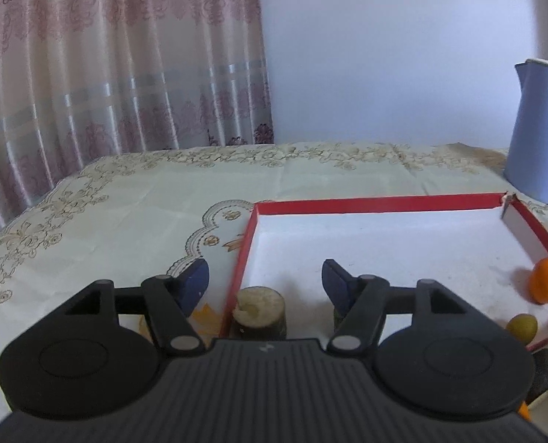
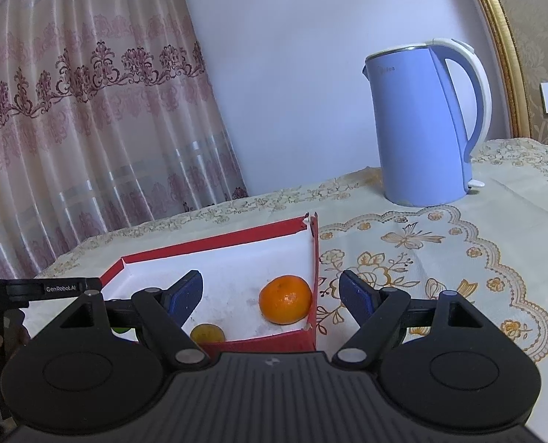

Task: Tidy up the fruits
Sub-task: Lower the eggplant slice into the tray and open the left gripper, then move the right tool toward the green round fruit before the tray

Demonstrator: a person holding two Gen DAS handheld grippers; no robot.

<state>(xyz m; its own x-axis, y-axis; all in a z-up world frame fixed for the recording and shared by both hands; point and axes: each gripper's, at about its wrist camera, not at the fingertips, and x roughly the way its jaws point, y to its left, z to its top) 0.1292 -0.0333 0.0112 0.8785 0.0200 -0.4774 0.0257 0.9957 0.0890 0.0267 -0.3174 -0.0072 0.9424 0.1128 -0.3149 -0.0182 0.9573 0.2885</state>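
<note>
Left gripper (image 1: 265, 282) spread wide, nothing between its blue pads (image 1: 196, 284); it hovers level over the near left corner of the red-rimmed tray (image 1: 377, 205), straddling that corner's left wall. Directly ahead and below, just inside the wall, stands a short cut stump-like piece (image 1: 259, 312), pale cut face up, dark sides, long axis vertical. What fruit it is cannot be told.

Right gripper (image 2: 271, 291) likewise wide and empty, held level over the tray's near right corner; its left pad sits above the white tray floor, its right pad beyond the tray wall over the embroidered tablecloth (image 2: 458, 258).

Only the left wrist view shows the stump. Only the right wrist view shows the blue kettle (image 2: 421, 125) whole, upright, handle to the right, well ahead and right of the tray; the left view catches just its edge. The right view also catches part of the other black tool at far left, with a fingertip behind it.

Orange mandarin (image 2: 285, 299) rests on the tray floor against the right wall, between the right gripper's pads in line of sight, round, no clear long axis. A smaller yellow-green fruit (image 2: 207, 333) lies nearer, by the front wall, partly hidden. Both show far right in the left view.
</note>
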